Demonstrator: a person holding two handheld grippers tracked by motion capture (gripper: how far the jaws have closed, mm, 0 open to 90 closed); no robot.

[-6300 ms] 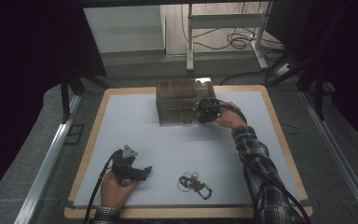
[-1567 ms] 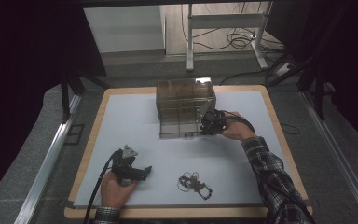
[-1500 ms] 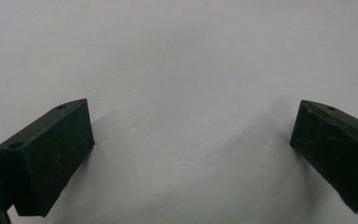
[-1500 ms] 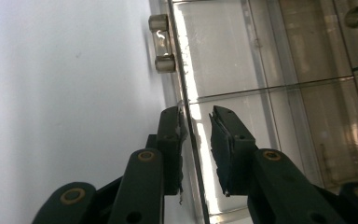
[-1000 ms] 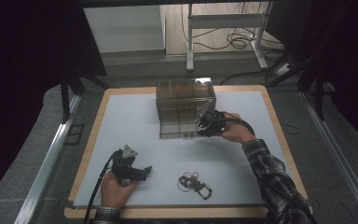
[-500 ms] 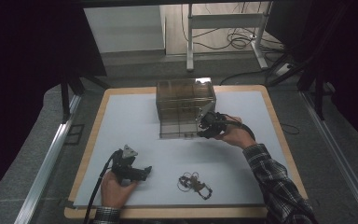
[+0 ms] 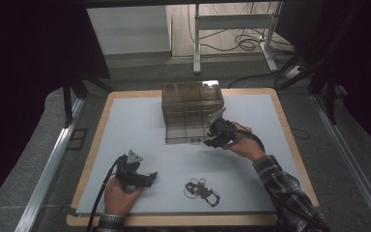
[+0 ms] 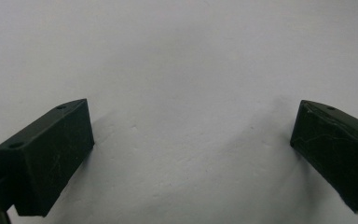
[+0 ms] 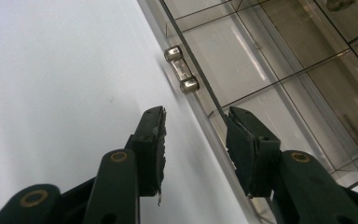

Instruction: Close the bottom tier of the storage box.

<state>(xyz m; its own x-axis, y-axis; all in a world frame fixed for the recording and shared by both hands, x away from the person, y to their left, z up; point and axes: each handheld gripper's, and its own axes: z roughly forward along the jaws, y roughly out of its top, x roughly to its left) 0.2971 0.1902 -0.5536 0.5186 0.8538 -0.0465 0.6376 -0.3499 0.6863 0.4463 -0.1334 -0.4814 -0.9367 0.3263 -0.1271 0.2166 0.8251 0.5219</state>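
1. Clear-plastic organiser box (image 7: 192,111), with a hinged front panel and divided compartments, stood at the far middle of the white desk (image 7: 140,125).
2. At its lower front edge were the right tongs (image 9: 193,140). Their jaws had just been opening and straddled the panel's edge, near a small metal latch (image 9: 181,70), without pressing on it, so I judged them released.
3. Left tongs (image 8: 191,140) lay wide open over bare desk, holding nothing.
4. Tangled jewellery (image 7: 201,190) lay on the near desk, well apart from both tongs, not yet picked up.
5. My reading: the work on the box's front looked about done; the jewellery remained to be stowed.
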